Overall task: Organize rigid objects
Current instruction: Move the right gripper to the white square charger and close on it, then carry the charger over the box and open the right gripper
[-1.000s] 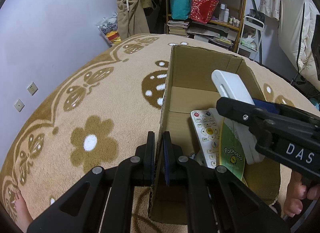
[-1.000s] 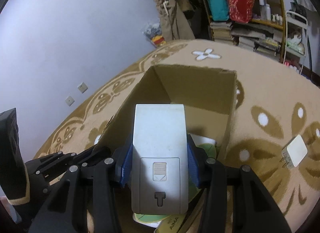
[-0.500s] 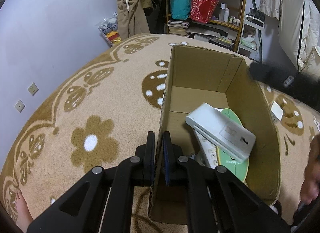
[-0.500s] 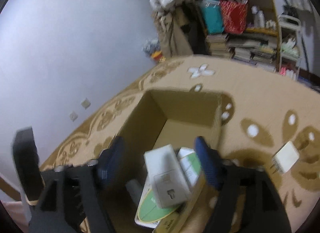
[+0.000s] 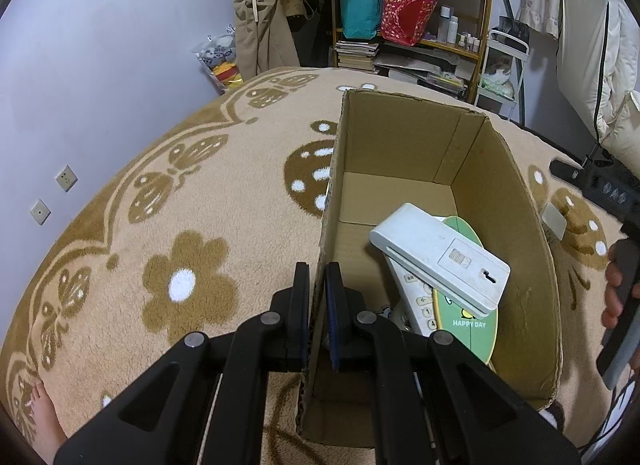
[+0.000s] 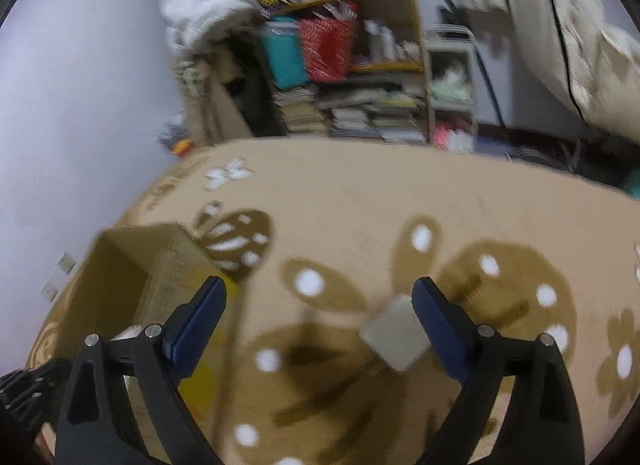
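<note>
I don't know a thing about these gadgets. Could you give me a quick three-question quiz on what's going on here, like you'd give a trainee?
1. True or false: the left gripper is clamped on the box wall.
2. What lies on top inside the box? A) white device B) a book C) a cup
3. Which item on the carpet lies between the open right gripper's fingers?

Key: 1. True. 2. A. 3. The white adapter.
</note>
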The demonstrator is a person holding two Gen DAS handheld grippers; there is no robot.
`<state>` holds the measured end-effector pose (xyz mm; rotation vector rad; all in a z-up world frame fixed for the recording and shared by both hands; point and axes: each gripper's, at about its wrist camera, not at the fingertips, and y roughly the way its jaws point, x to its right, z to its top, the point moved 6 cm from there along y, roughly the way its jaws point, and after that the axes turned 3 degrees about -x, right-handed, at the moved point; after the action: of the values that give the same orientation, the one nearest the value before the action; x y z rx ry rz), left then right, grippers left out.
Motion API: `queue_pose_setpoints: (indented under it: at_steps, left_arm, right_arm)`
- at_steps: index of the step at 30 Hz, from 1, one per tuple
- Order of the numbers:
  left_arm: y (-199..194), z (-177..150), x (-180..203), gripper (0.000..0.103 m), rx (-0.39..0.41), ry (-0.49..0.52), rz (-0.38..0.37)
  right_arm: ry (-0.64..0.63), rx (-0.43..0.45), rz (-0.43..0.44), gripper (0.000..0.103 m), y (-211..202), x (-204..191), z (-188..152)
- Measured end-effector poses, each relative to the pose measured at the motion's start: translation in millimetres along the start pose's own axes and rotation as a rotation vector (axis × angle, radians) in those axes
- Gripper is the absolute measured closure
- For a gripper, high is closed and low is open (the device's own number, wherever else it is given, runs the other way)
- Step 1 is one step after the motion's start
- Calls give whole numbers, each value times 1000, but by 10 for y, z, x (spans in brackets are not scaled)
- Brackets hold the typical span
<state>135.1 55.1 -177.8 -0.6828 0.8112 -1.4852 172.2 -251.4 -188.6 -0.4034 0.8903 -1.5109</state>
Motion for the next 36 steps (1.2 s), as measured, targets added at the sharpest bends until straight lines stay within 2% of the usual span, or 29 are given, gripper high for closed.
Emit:
queue_pose_setpoints:
  at_steps: [6, 13, 16, 18, 19, 21, 28, 32, 36]
  left_arm:
    - [-1, -2, -1, 96, 0, 0, 1]
    - [-1, -3, 2, 95, 0, 0, 0]
    - [-2, -4, 3, 95, 0, 1, 1]
    - [-1, -7, -5, 95, 0, 2, 2]
    - [-2, -7, -4, 95, 0, 2, 2]
    - [-3, -5, -15, 95, 0, -1, -1]
    - [4, -9, -12, 95, 0, 3, 5]
    - [7, -7, -18, 95, 0, 4, 6]
    - [5, -9, -11, 95, 0, 3, 4]
  right_arm:
    - [-6, -64, -113, 4, 301, 321, -198]
    - [-9, -121, -162, 4, 517, 479, -342]
    - [-14, -152, -183, 17, 644, 517, -375]
    - [-22, -153, -210, 21, 698, 530, -397]
    - [-25, -145, -215, 34, 698, 535, -393]
    - [-30, -125, -230, 37, 659, 532, -384]
    - [-15, -85, -144, 37, 418, 425, -360]
    - [1, -18, -17, 37, 130, 141, -202]
    - [-76, 36, 85, 37, -151, -258, -33]
